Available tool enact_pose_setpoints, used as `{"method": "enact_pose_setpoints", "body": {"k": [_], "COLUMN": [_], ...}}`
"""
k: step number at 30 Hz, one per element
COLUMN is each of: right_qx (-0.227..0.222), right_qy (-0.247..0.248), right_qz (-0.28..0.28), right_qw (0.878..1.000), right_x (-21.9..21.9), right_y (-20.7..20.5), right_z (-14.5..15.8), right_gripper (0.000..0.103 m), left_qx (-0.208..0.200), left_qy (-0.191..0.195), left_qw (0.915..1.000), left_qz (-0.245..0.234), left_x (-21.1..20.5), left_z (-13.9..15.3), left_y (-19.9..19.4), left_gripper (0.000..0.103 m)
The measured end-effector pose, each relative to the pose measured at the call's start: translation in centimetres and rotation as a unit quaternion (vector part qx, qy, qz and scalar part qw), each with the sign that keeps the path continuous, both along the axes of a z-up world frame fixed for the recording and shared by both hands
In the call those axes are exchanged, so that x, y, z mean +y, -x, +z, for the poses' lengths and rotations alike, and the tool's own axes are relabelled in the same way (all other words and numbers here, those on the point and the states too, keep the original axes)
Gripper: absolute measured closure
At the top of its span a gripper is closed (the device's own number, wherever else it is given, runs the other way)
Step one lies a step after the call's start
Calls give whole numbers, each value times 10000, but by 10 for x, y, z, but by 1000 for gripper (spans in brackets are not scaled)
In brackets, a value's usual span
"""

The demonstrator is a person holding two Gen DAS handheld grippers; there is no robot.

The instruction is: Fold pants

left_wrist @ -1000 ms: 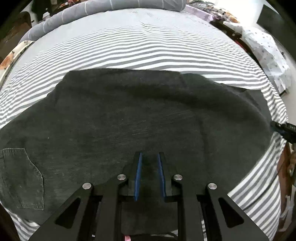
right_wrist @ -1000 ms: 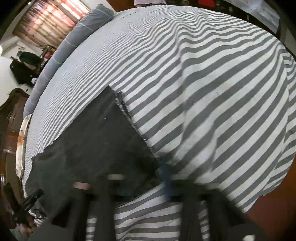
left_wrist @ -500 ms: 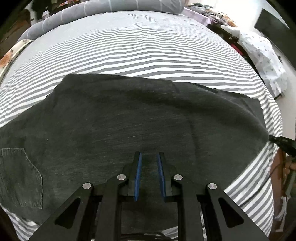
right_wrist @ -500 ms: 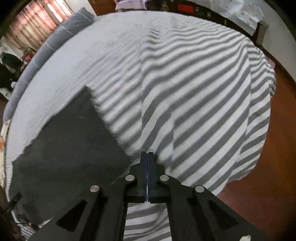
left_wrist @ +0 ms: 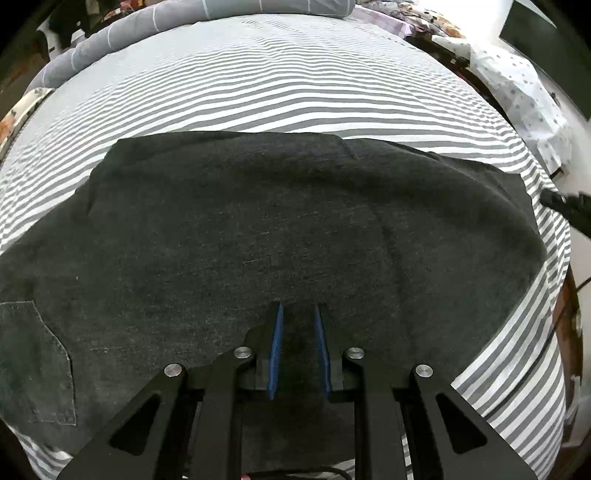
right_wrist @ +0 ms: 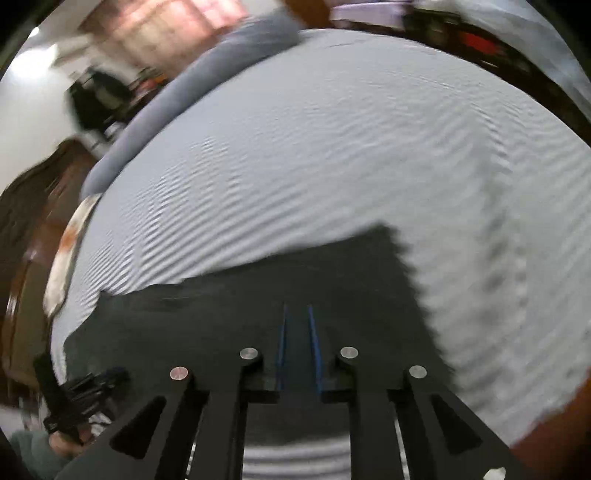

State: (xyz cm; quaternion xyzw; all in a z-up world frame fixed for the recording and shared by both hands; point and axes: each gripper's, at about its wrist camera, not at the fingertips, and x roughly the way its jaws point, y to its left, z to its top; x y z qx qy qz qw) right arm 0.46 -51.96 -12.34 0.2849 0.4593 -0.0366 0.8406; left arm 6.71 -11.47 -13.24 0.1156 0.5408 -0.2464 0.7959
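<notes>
Dark grey pants (left_wrist: 258, 221) lie spread flat across the striped bed sheet (left_wrist: 277, 92), a back pocket (left_wrist: 33, 362) at the lower left. My left gripper (left_wrist: 298, 306) stands just over the middle of the cloth, its blue pads a narrow gap apart with nothing pinched between them. In the blurred right wrist view my right gripper (right_wrist: 296, 308) hangs above the leg end of the pants (right_wrist: 240, 325). Its jaws are opening and hold nothing. The right gripper (left_wrist: 546, 195) also shows at the pants' right edge. The left gripper (right_wrist: 74, 398) appears blurred at the lower left.
A long grey bolster (left_wrist: 184, 22) lies along the far side of the bed. A white spotted cloth (left_wrist: 524, 92) sits beyond the right edge. Dark wooden furniture (right_wrist: 29, 221) stands left of the bed, and brown floor (right_wrist: 554, 443) shows past its corner.
My right gripper, shut beside the hem half a second ago, has lifted and swung over the pants leg with its pads now parted. The left gripper has stayed in place.
</notes>
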Motion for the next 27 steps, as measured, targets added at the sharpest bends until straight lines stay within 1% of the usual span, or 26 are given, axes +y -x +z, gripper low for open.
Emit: {"method": "enact_pose_setpoints", "body": {"k": [1,3,5,8,10,11,12,15,18,21,23,25,26,27], "right_qx": [-14,19,80,223,270,297,317,392,514,624,591,570,557,524], "right_qy": [-10,11,-35,-140,-24,-83,-148,-306,-325,-198,-128,-121,-33,84], "right_qz": [281,851,1332,1996,2361,2510,2608,2930,3233,3410,3457,3541,3581,3591], "right_qw": [9996,9964,9911,9795,9713,9675,9648,9548,9444,9378,9364,9334,9320,9318], "right_x": [10,28,42,70,92,99,100,115,126,140,144,145,148,148], "right_y": [-13,-38,-60,-89,-102,-108,-117,-129,-138,-142,-140,-136,-135,-132], "right_z": [3,6,5,-1,-2,-6,-9,-16,-24,-33,-34,-32,-32,-30], "right_gripper": [86,81,81,81,81,81,81,81,79,78,78,88,94,96], "left_qx": [7,-16,-57,-100,-105,-105,-105,-88,-45,-12,-17,-33,-40,-44], "left_qy": [24,61,75,110,133,145,154,201,277,351,368,371,370,368], "left_qw": [10000,10000,10000,9999,9999,9998,9998,9998,9996,9994,9993,9993,9993,9993], "left_qz": [11,12,-1,-14,-11,-7,-5,-17,-14,16,16,12,12,11], "left_x": [1,2,4,7,9,10,11,15,17,20,23,24,24,25], "left_z": [0,-1,0,-1,-1,-2,-2,-2,-2,-1,-1,0,0,0], "left_y": [0,1,2,5,6,6,7,7,6,5,4,5,5,4], "left_gripper": [84,84,84,84,84,84,84,84,84,84,84,84,84,84]}}
